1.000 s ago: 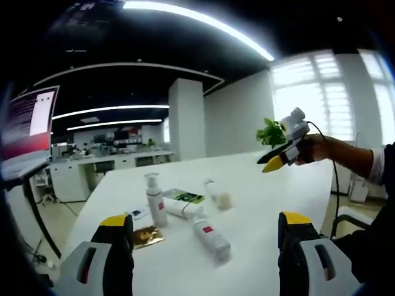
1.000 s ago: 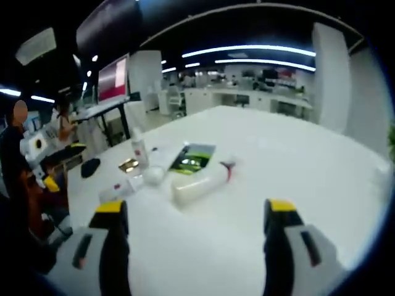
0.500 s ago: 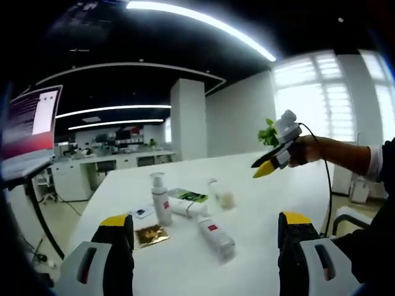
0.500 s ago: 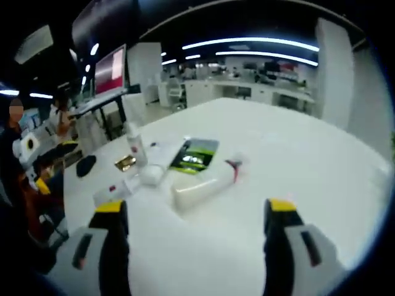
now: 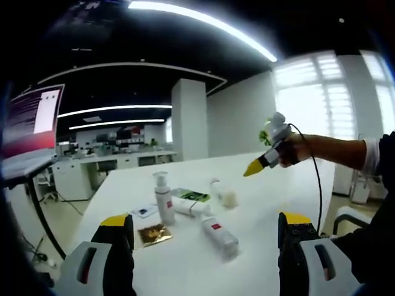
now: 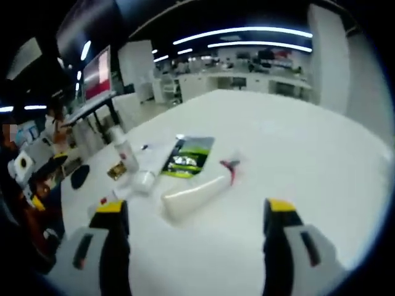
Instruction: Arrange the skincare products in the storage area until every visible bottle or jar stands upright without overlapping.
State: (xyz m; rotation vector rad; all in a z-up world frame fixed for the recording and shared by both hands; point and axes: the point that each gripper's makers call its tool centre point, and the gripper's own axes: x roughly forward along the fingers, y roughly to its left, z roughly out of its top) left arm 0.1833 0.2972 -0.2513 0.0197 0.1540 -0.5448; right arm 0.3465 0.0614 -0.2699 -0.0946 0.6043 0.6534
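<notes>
right gripper view: fingers (image 6: 114, 243) spread wide, empty. cream tube (image 6: 194, 195) lies flat on the surface (image 6: 296, 154) just ahead, slightly left, long axis running left-near to right-far. right gripper (image 6: 192, 222) is nearer.

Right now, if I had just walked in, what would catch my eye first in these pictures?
Probably the little cluster of skincare items in the middle of the white table: one pump bottle stands upright while a tube with a red label lies on its side beside it. In the left gripper view, a hand holds the right gripper in the air above the table, its yellow tips aimed at the cluster.
</notes>
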